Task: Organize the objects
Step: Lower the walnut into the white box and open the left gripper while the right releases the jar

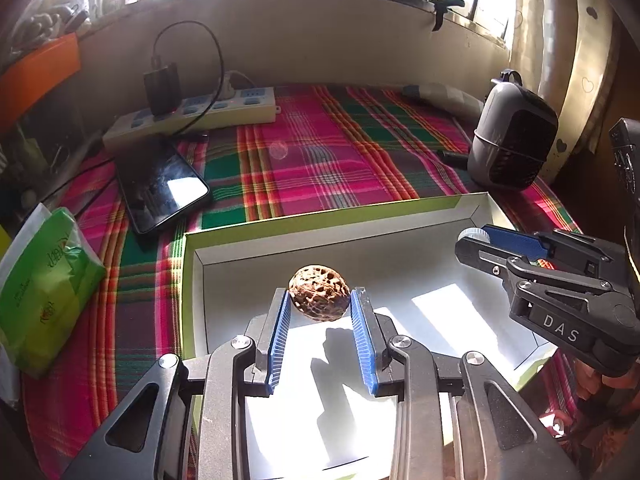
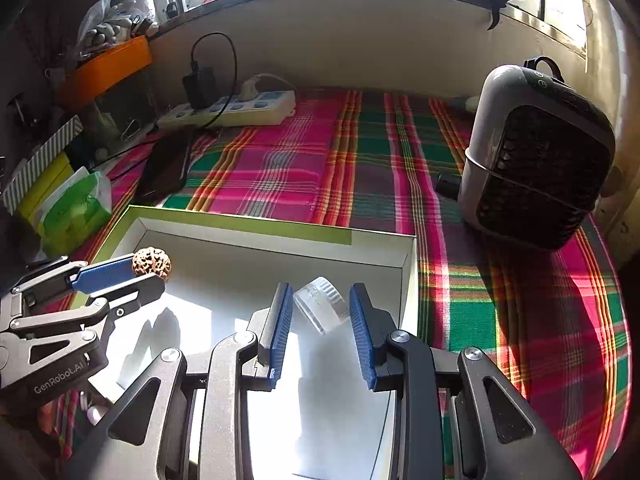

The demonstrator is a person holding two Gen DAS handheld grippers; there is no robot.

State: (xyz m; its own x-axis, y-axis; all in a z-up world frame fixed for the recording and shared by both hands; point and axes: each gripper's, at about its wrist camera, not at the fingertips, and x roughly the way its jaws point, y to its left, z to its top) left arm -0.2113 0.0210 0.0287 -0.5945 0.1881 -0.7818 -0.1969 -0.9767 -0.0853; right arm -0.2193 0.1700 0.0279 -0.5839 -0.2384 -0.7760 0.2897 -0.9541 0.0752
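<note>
A brown, pitted walnut [image 1: 319,294] sits between the blue pads of my left gripper [image 1: 320,300], which is shut on it above the open white box [image 1: 280,256] with green rim. From the right wrist view the same walnut [image 2: 151,263] shows at the left gripper's tip [image 2: 136,272]. My right gripper [image 2: 320,300] is shut on a small clear jar with a ribbed white lid [image 2: 320,303], tilted, also over the box [image 2: 280,256]. In the left wrist view the right gripper [image 1: 476,240] reaches in from the right, the jar's lid [image 1: 473,234] at its tip.
A plaid cloth [image 2: 380,168] covers the table. A dark phone [image 1: 164,188], a power strip with a charger [image 1: 192,112] and a green tissue pack [image 1: 44,288] lie left. A grey fan heater [image 2: 536,152] stands at the right. The wall and window sill close the back.
</note>
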